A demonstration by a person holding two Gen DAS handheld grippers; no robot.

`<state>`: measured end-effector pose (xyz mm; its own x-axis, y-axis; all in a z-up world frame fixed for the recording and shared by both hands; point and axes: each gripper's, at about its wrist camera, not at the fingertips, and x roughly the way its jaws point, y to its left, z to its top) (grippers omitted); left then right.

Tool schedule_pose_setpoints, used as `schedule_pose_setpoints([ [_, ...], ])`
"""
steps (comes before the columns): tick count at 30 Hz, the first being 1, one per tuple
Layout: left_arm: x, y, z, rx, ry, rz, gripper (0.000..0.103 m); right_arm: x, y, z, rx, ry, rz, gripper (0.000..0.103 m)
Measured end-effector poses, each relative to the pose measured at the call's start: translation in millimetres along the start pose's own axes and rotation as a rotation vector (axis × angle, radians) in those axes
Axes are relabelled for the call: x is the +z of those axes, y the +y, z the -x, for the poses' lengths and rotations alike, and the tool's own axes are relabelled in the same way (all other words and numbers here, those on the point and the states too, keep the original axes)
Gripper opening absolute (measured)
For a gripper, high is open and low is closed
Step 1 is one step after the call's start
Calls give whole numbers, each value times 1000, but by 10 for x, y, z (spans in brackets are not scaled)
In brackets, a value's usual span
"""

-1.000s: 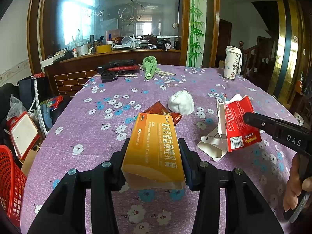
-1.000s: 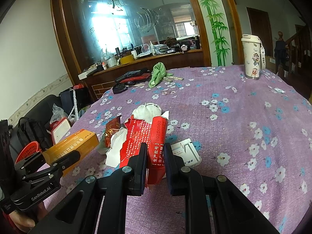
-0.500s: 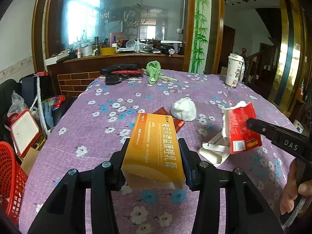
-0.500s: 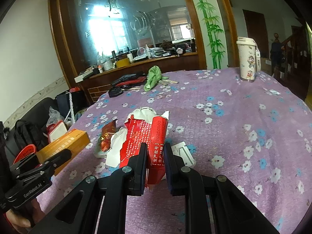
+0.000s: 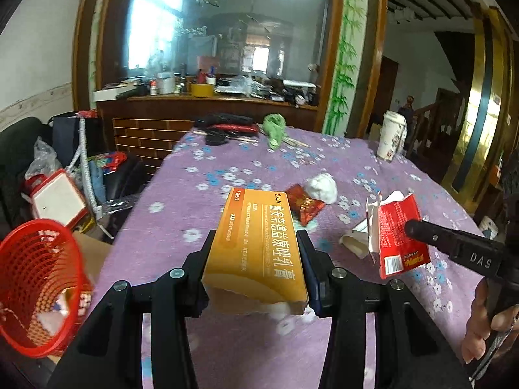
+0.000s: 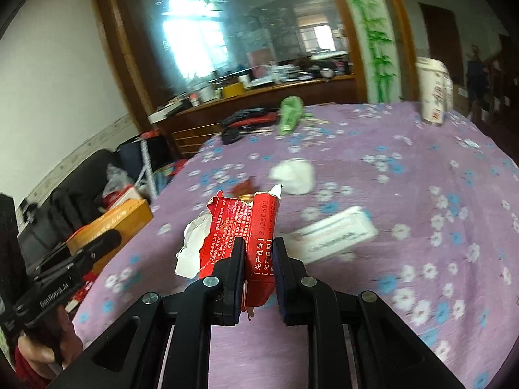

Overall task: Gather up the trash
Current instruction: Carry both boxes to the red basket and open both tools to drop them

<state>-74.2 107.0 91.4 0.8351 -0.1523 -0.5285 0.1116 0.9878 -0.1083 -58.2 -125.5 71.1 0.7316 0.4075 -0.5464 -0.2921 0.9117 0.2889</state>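
Note:
My left gripper (image 5: 256, 243) is shut on an orange box (image 5: 256, 246) and holds it above the purple flowered tablecloth (image 5: 181, 207). My right gripper (image 6: 258, 243) is shut on a torn red carton (image 6: 256, 230), also lifted off the table; the carton shows in the left wrist view (image 5: 397, 233) to the right of the orange box. On the table lie a white crumpled wad (image 5: 322, 186), a red wrapper (image 5: 303, 206) and a flat white box (image 6: 334, 231). A red mesh basket (image 5: 35, 278) sits low at the left, off the table's edge.
A tall white cup (image 5: 392, 136) stands at the far right. A green cloth (image 5: 274, 128) and dark items (image 5: 223, 126) lie at the table's far edge. Bags and a black sofa (image 5: 19, 149) crowd the floor at the left.
Both grippers have lifted and drawn back with their loads. The view has swung left, so the red basket now shows larger at the lower left.

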Motion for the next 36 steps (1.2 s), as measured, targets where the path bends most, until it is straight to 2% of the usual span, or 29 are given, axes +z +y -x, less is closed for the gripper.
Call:
schedule_pose_setpoints([
  [8, -73, 710, 525, 71, -38, 80, 45, 35, 885, -159, 98, 27, 112, 18],
  [15, -192, 1551, 925, 190, -59, 164, 45, 68, 1726, -433, 177, 73, 208, 18],
  [22, -354, 2287, 1022, 272, -34, 260, 45, 59, 2573, -798, 230, 105, 317, 18],
  [26, -427, 2516, 1021, 296, -25, 289, 45, -4, 2982, -1056, 210, 108, 387, 18],
  [31, -463, 2690, 951, 292, -15, 320, 46, -77, 3196, -1324, 206, 139, 403, 22],
  [32, -465, 2702, 937, 292, -7, 321, 51, -82, 3210, -1373, 203, 149, 405, 29],
  [33, -465, 2724, 931, 292, -7, 327, 64, -81, 3202, -1388, 209, 157, 397, 32],
  [34, -467, 2732, 943, 293, -16, 335, 68, -75, 3159, -1373, 224, 150, 376, 33],
  [36, -470, 2724, 964, 289, -33, 336, 68, -52, 3072, -1317, 235, 132, 346, 33],
])
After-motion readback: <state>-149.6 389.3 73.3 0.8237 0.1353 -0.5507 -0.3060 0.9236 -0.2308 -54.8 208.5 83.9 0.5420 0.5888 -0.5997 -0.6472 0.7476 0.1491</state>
